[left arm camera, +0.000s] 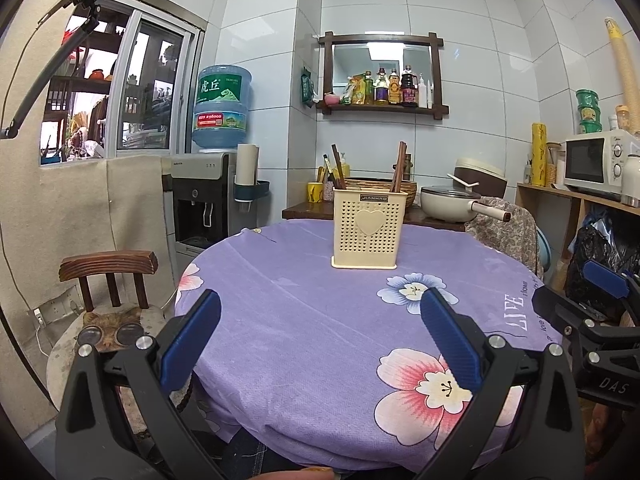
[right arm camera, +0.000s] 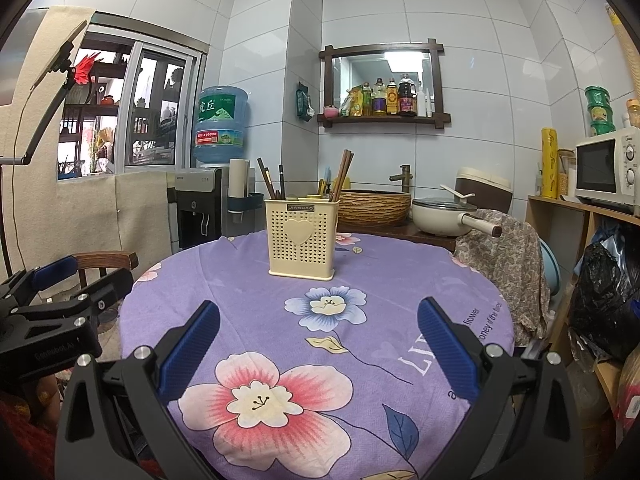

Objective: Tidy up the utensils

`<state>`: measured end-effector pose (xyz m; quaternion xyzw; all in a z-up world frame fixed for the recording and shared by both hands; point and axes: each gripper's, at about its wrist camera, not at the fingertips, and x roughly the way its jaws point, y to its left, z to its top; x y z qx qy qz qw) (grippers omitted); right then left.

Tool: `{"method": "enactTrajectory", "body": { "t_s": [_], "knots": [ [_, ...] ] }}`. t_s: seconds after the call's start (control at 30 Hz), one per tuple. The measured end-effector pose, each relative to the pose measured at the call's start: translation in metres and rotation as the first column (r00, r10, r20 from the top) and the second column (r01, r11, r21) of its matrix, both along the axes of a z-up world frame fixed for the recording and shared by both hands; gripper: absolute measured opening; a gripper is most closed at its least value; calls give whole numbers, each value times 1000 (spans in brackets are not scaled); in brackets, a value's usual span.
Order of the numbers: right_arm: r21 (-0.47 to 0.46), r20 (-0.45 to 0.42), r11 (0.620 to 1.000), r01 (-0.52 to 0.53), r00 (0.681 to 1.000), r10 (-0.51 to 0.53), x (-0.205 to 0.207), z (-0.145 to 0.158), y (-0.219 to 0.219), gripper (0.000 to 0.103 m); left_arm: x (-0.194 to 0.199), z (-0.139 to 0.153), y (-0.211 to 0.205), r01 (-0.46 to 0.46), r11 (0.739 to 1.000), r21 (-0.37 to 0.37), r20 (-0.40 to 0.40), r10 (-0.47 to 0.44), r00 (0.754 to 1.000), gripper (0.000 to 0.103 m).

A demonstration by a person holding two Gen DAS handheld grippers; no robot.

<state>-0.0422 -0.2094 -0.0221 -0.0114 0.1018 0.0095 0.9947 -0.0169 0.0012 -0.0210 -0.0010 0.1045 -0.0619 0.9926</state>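
**Round table in a tiled kitchen, both tools empty**

The room is a small kitchen with pale blue tiled walls (left arm camera: 360, 0). On the left there is a sliding window (left arm camera: 152, 88), and beside it a water dispenser (left arm camera: 200, 200) with a blue bottle on top. A dark wooden shelf (right arm camera: 384, 120) with sauce bottles hangs on the far wall. On the right a white microwave (right arm camera: 604, 170) stands on a wooden rack.

The round table (right arm camera: 400, 272) fills the near part of both views. It is covered with a purple cloth with big printed flowers. A wooden chair (left arm camera: 108, 268) stands at its left side, and a chair draped with patterned cloth (right arm camera: 504, 256) at its far right.

The cream utensil holder (left arm camera: 365, 234) stands upright near the far edge of the table, well apart from both tools. Dark chopsticks (right arm camera: 343, 176) lean inside it.

The left gripper (left arm camera: 320, 336) and the right gripper (right arm camera: 319, 338) hover above the near edge of the table, each with blue pads spread wide and nothing between them.
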Motion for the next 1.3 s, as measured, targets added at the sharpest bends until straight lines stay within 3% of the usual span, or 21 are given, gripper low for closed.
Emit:
{"method": "enactTrajectory", "body": {
  "t_s": [1.3],
  "knots": [
    [1, 3, 1000, 6, 1000, -6, 2, 2, -6, 98, 2, 3, 1, 1, 1000, -25, -5, -1, 1000, 98]
  ]
}}
